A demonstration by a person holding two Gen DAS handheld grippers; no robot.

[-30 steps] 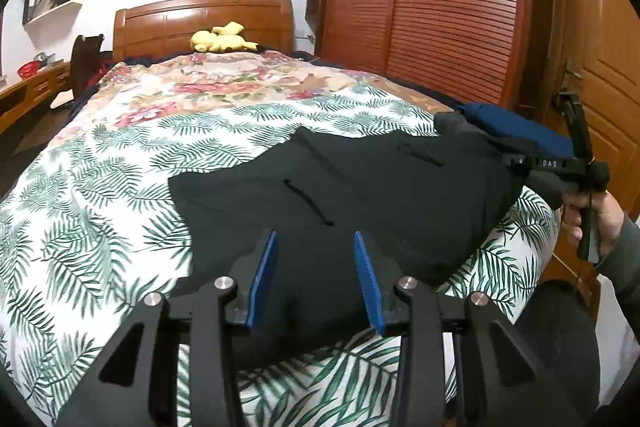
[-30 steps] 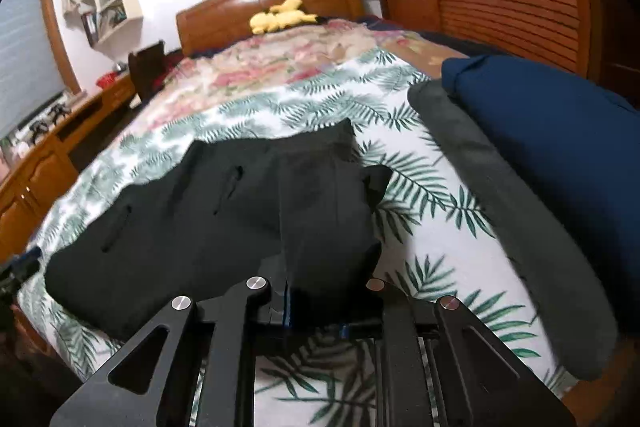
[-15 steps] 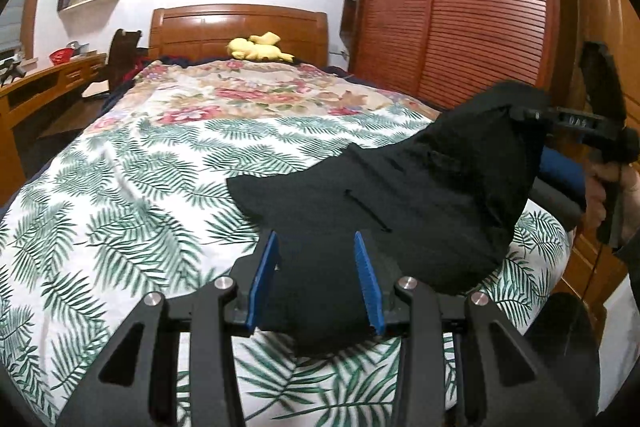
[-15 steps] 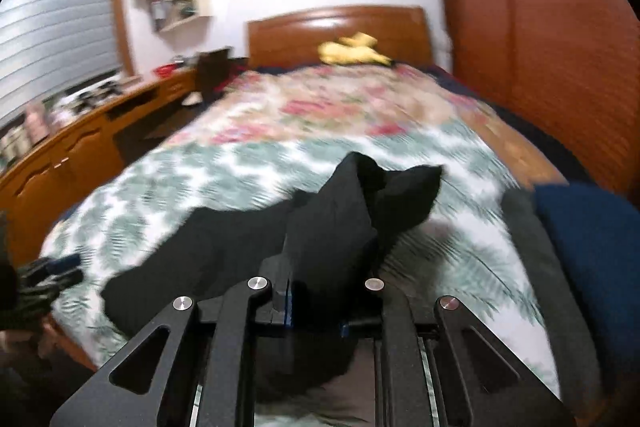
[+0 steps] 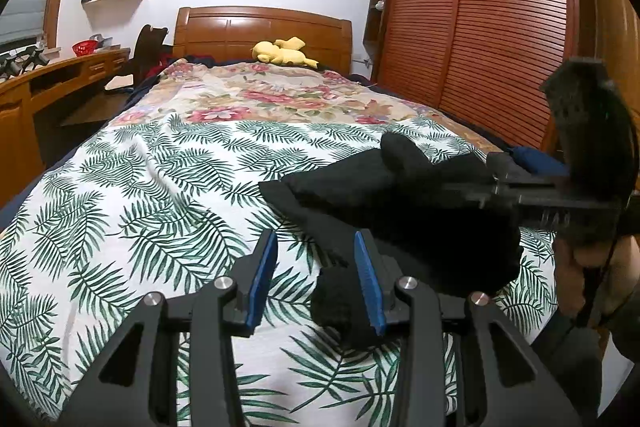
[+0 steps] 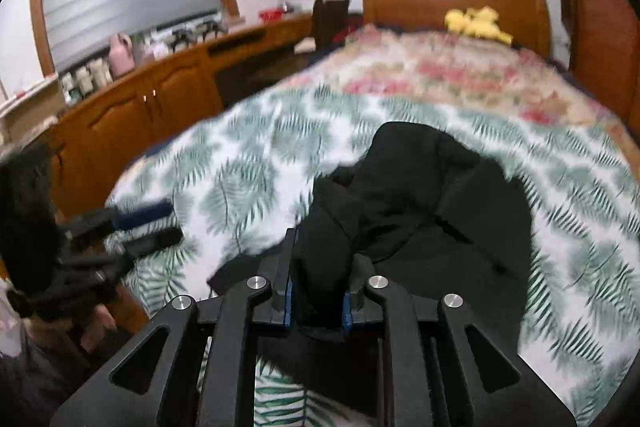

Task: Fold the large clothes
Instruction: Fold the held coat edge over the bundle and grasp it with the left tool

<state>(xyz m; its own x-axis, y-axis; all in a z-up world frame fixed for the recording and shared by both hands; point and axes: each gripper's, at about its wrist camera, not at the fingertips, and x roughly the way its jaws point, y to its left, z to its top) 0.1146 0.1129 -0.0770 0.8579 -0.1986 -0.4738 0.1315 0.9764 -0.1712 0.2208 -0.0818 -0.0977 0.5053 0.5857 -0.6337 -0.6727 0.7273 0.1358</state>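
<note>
Right claw point(image 6: 318, 307) is pinching a bunched fold of the black garment point(image 6: 432, 211), cloth filling the gap between its blue pads point(image 6: 286, 301); its jaws have just eased apart a touch, so watch that the pinch doesn't slip. Left claw point(image 5: 316, 283) stands part-spread, nothing clamped: a black lump of cloth sits against the inner face of its right pad point(image 5: 370, 287), bare bed sheet point(image 5: 160, 195) shows through the rest of the gap. Garment lies heaped near the foot edge of the bed, toward the wardrobe-side corner, one end lifted by the right claw and draped back over itself. Judgement: fold-over is mid-carry. To do it well, keep the right pinch firm, carry the lifted end low and level across the lower layer so edges line up, then lay it down before releasing. Left claw should pin or grab the near edge to stop the bottom layer dragging. Risk: bunching, since the heap already looks wrinkled. Right view is blurred, seam detail unclear.
</note>
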